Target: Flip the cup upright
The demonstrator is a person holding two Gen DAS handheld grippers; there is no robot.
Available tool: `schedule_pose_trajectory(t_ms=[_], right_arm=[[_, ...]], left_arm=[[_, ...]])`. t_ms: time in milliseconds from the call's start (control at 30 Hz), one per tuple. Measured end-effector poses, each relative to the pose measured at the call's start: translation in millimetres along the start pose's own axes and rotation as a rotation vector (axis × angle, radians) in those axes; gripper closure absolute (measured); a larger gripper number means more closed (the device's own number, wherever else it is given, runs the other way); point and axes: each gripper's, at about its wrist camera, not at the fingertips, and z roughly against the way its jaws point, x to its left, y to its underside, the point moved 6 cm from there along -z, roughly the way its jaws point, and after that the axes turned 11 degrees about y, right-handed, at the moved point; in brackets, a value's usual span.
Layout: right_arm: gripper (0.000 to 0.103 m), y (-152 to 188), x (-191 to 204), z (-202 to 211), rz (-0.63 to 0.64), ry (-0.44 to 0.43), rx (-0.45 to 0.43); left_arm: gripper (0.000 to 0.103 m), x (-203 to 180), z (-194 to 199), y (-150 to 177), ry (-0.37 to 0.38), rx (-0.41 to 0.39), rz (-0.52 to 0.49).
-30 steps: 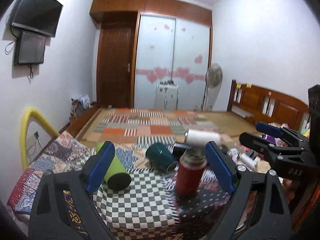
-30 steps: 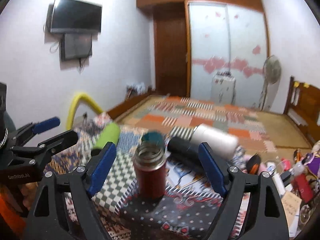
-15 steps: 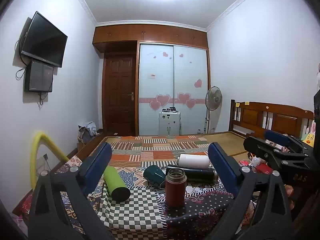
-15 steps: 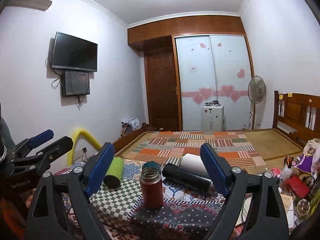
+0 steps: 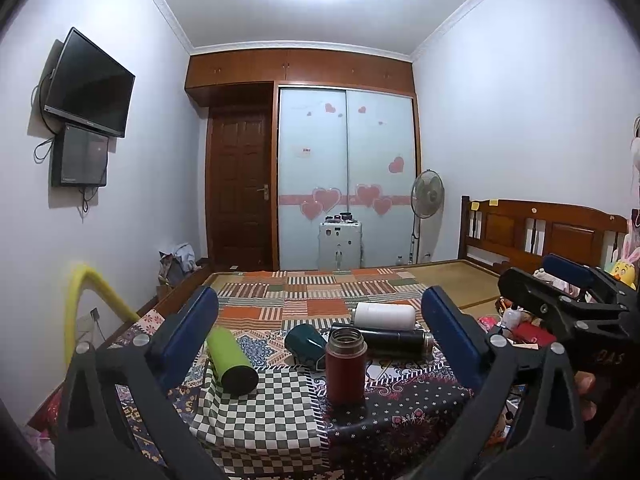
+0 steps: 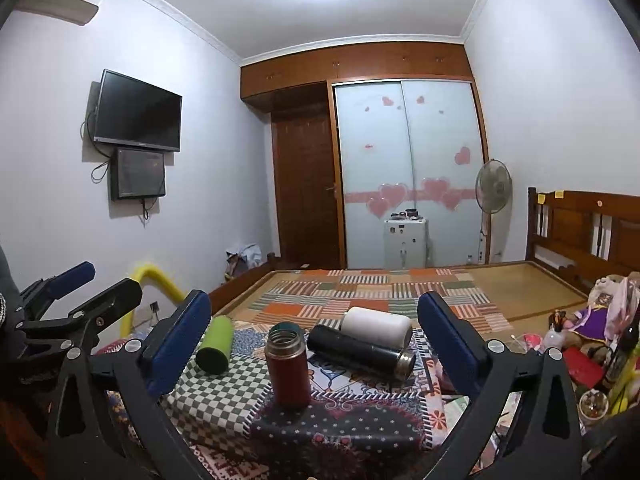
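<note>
A red flask (image 5: pixel 346 366) (image 6: pixel 288 364) stands upright with its mouth open on the patterned cloth. Lying on their sides are a lime green cup (image 5: pixel 232 362) (image 6: pixel 215 345), a dark teal cup (image 5: pixel 306 345), a black flask (image 5: pixel 390 343) (image 6: pixel 360 352) and a white cup (image 5: pixel 385 316) (image 6: pixel 376 326). In the right wrist view only the teal cup's rim (image 6: pixel 286 325) shows behind the red flask. My left gripper (image 5: pixel 320 342) and right gripper (image 6: pixel 314 338) are both open and empty, held back from the cups.
The cloth-covered table (image 5: pixel 264 420) has its front edge close to me. Clutter of small items (image 6: pixel 580 364) lies at the right. A yellow padded rail (image 5: pixel 86 300) stands at the left. A bed with a patchwork mat (image 5: pixel 320 292) lies behind the table.
Both grippers have pulled back and up from the table, so the cups look smaller and farther. The red flask stays upright; the other cups have not moved.
</note>
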Motion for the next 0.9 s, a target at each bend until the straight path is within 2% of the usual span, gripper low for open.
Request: schedule_pose_trajectory(t_ms=[900], right_arm=[[0.0,1.0,-2.7,2.4,0.003,0.001,0.001]], left_arm=[[0.0,3.6,-8.2,5.6,0.02,0.019,0.016]])
